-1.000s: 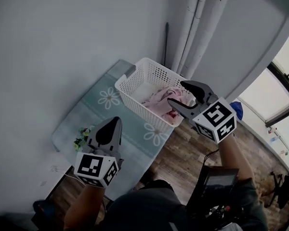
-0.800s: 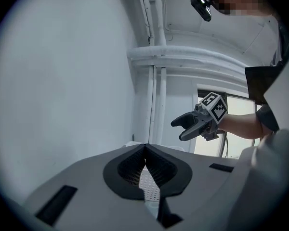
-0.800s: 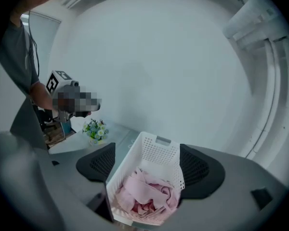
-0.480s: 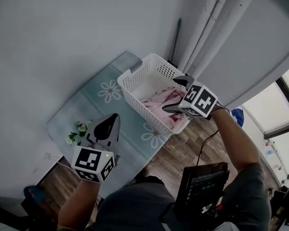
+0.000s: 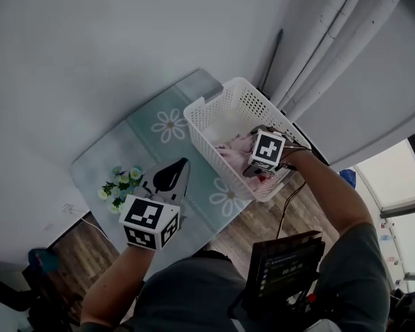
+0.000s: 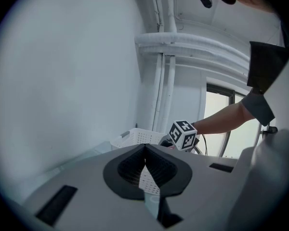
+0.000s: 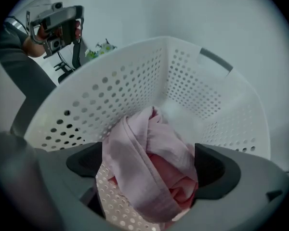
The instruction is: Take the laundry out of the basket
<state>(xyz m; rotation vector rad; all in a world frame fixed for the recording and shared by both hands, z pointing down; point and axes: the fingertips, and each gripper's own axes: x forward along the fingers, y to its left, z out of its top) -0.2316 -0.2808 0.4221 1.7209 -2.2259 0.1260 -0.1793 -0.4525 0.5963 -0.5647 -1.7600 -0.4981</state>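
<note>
A white perforated basket (image 5: pixel 252 113) stands on the table's far right corner, with crumpled pink laundry (image 5: pixel 232 148) inside. My right gripper (image 5: pixel 258 162) reaches down into the basket, its jaws hidden under its marker cube. In the right gripper view the jaws (image 7: pixel 150 165) are opening wide, and the pink laundry (image 7: pixel 149 148) bulges up between the two pads without being pinched. The basket wall (image 7: pixel 115 85) rises behind it. My left gripper (image 5: pixel 171 180) hovers over the table in front of the basket, shut and empty (image 6: pixel 145 150). The basket (image 6: pixel 135 137) shows beyond it.
The table carries a pale teal cloth with daisy prints (image 5: pixel 152 140) and a small bunch of flowers (image 5: pixel 117 185) near its left edge. White pipes (image 5: pixel 318 68) and a dark pole (image 5: pixel 273 54) stand behind the basket. Wooden floor (image 5: pixel 263 220) lies to the right.
My right gripper has swung from above the basket's near rim down into the basket onto the pink laundry, and its jaws have spread. The left gripper has stayed over the table, shut.
</note>
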